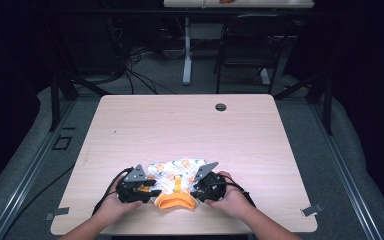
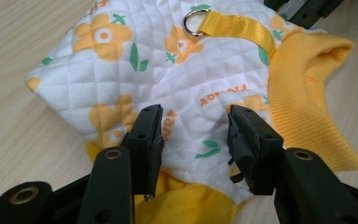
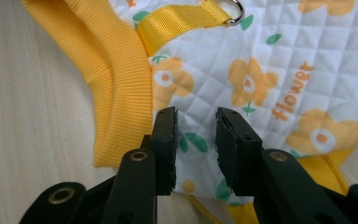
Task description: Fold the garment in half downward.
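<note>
My left gripper [image 1: 147, 186] stands wide over the vest [image 1: 172, 175], pads clear of the quilted cloth. My right gripper [image 1: 196, 184] is narrower, jaws apart with a fold of cloth between them; I cannot tell if they pinch it. The vest lies near the table's [image 1: 190, 125] front edge, collar [image 1: 175, 201] toward me, strap [image 2: 240, 25] and ring [image 2: 193, 22] on top. I judge the folding barely begun: it lies bunched, all flattening left.
</note>
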Available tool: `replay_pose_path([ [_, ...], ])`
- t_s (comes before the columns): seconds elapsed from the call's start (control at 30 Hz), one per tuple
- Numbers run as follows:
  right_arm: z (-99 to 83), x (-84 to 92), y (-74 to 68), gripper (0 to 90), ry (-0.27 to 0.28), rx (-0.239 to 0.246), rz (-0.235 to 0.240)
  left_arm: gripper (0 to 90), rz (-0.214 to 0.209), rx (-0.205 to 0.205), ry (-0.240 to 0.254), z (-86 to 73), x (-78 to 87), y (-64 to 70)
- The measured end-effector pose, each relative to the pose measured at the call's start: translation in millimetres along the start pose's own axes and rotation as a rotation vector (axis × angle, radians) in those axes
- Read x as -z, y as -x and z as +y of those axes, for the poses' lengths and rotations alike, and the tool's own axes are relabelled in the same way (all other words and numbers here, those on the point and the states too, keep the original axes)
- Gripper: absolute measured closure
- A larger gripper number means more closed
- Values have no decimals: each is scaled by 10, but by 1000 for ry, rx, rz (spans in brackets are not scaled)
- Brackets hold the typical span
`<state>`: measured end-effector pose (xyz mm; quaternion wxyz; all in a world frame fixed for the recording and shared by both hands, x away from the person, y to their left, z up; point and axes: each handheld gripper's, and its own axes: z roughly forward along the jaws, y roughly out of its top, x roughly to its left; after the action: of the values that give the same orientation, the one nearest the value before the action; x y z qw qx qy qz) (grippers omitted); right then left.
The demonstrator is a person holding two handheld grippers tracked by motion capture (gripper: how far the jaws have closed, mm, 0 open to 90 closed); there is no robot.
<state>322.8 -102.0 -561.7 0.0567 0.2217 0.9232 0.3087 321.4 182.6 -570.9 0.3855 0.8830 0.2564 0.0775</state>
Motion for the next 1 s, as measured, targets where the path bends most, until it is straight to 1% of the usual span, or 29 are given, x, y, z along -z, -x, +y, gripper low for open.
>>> replay_pose_path([
  [0.07, 4, 2, 24, 677, -3, 3, -6, 549, 7, 2, 5, 11, -14, -12],
  [0.1, 4, -2, 33, 677, 3, -6, -11, 549, 8, 3, 5, 18, -22, -22],
  [0.17, 9, 0, 71, 678, 0, -10, -11, 550, 9, 15, 13, 30, -42, -44],
  [0.27, 11, -15, 115, 681, 18, -31, -19, 555, 15, 33, 24, 47, -68, -87],
  [0.3, 15, -13, 133, 681, 13, -26, -24, 558, 15, 33, 24, 47, -68, -87],
  [0.33, 16, -20, 141, 681, 22, -39, -28, 564, 22, 50, 33, 59, -79, -110],
  [0.4, 30, -10, 160, 678, 17, -34, -37, 581, 40, 64, 47, 80, -75, -121],
  [0.43, 42, -5, 156, 675, 27, -44, -38, 595, 44, 64, 54, 96, -61, -121],
  [0.5, 76, 47, 150, 689, 54, -42, -37, 629, 44, 64, 73, 132, -27, -111],
  [0.57, 109, 97, 128, 744, 89, -41, -35, 686, 42, 44, 80, 169, 6, -93],
  [0.6, 120, 110, 120, 782, 102, -38, -20, 728, 36, 34, 72, 186, 15, -84],
  [0.63, 128, 118, 112, 824, 97, -36, -7, 772, 34, 23, 60, 201, 16, -73],
  [0.67, 129, 105, 107, 847, 83, -34, 12, 814, 27, 22, 47, 205, 11, -68],
  [0.73, 120, 71, 103, 884, 45, -25, 15, 890, 19, 24, 16, 200, -21, -62],
  [0.8, 100, 23, 113, 896, 29, -29, 16, 900, 21, 20, -13, 181, -70, -66],
  [0.87, 92, 3, 123, 897, 24, -34, 15, 900, 22, 23, -17, 171, -96, -76],
  [0.93, 82, -31, 155, 898, 5, -41, 8, 900, 25, 37, -7, 176, -113, -94],
  [0.97, 78, -51, 177, 899, 11, -53, -2, 900, 29, 42, -10, 193, -125, -126],
  [1.0, 81, -50, 194, 898, 4, -51, -7, 900, 33, 43, -10, 202, -136, -145],
])
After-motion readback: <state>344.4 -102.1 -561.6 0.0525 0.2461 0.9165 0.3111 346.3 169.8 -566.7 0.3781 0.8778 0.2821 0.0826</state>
